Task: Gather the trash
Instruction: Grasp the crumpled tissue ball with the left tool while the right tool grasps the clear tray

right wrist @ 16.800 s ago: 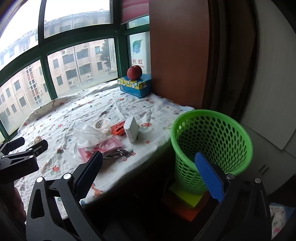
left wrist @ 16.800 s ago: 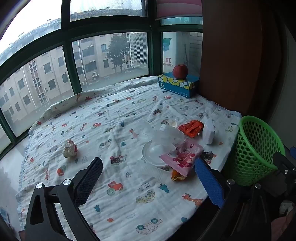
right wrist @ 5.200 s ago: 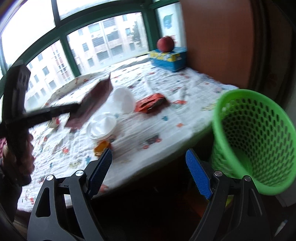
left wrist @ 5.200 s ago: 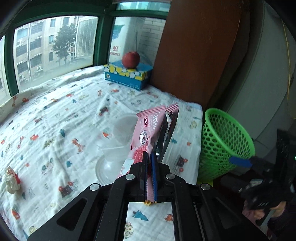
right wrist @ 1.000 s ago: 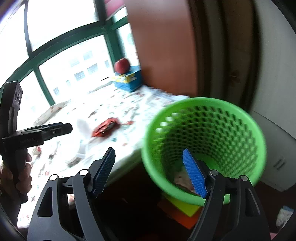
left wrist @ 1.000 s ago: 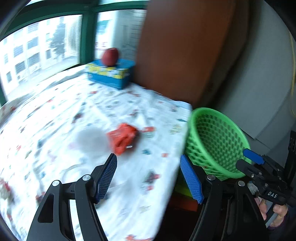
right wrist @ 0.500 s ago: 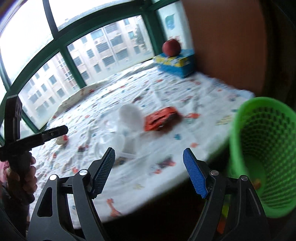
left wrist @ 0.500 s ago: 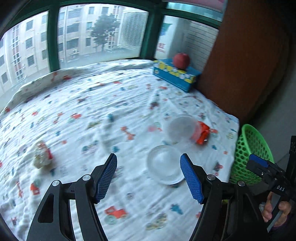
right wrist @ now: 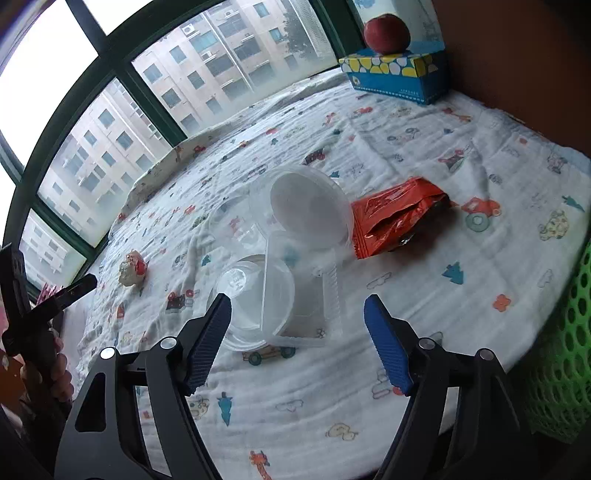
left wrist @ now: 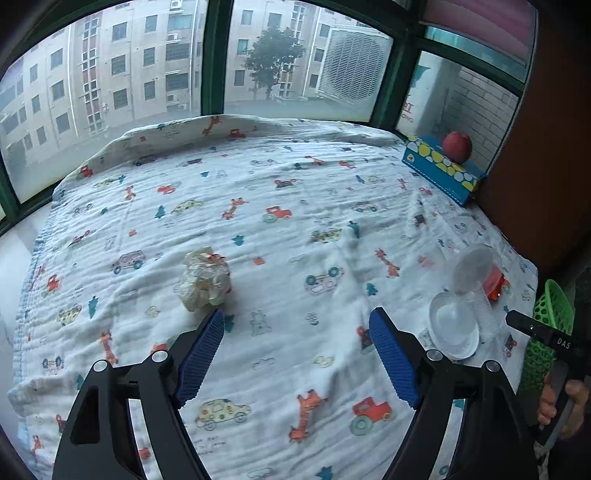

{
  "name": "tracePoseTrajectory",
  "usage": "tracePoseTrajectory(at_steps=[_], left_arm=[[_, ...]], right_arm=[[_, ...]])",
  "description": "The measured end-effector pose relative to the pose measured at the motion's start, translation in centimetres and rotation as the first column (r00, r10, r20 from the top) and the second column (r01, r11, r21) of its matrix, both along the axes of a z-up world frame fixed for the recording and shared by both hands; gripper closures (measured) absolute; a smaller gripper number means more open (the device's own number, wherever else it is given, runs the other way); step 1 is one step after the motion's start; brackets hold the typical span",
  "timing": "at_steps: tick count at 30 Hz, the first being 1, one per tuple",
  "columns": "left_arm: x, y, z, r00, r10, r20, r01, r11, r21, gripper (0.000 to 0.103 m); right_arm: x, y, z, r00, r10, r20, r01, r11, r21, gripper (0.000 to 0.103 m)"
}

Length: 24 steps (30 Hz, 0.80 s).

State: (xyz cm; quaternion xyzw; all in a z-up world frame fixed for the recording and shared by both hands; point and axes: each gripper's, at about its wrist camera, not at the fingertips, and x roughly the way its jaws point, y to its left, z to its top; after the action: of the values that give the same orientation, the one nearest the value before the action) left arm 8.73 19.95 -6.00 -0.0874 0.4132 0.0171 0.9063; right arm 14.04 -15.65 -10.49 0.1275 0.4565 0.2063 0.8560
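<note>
both claws have swung away from the green basket (right wrist: 561, 354) and back over the printed blanket (left wrist: 295, 206) since a second ago, and the pink wrapper that lay in the pile at the start is gone from the blanket. the left claw (left wrist: 295, 350) has just been opening and stands wide with nothing between its blue pads; the right claw (right wrist: 297, 338) has just been closing a little, yet its jaws are apart and empty too.

to my eye this is the reach for the next pieces of trash. the left claw points down at the crumpled paper wad (left wrist: 205, 278), which lies just beyond its left pad, so it would need to shift a touch leftward and come down so the wad sits between the pads. the right claw is lined up on the clear plastic containers (right wrist: 280, 266), which lie in a loose overlapping heap; their thin, slippery walls call for a bite on an edge, and more than one piece may lift or slide. the orange wrapper (right wrist: 399, 216) lies just beside them, untouched.

the right view shows the heap close, the wrapper's torn mouth, and the basket's mesh wall at the blanket's edge. the left view shows the wad close, with the containers small and the wrapper mostly hidden behind them. neither view shows inside the basket. the apple (right wrist: 386, 33) on the tissue box (right wrist: 395, 75) sits well apart, by the window.
</note>
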Motion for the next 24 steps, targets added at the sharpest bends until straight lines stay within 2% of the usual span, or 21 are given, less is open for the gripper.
tracePoseTrajectory(at_steps=[6, 11, 24], left_arm=[[-0.3, 4.1, -1.4, 0.996, 0.076, -0.036, -0.076, 0.997, -0.001, 0.024], [0.0, 5.7, -2.5, 0.993, 0.098, -0.059, -0.099, 0.995, -0.01, 0.024], [6.0, 7.1, -6.1, 0.984, 0.112, -0.141, -0.108, 0.994, 0.035, 0.024]], right_arm=[[2.0, 0.4, -2.1, 0.999, -0.002, -0.054, 0.002, 1.0, 0.013, 0.037], [2.6, 0.5, -2.9, 0.997, 0.004, -0.081, -0.002, 1.0, 0.024, 0.041], [1.1, 1.2, -0.9, 1.0, 0.02, 0.005, -0.019, 0.999, -0.051, 0.043]])
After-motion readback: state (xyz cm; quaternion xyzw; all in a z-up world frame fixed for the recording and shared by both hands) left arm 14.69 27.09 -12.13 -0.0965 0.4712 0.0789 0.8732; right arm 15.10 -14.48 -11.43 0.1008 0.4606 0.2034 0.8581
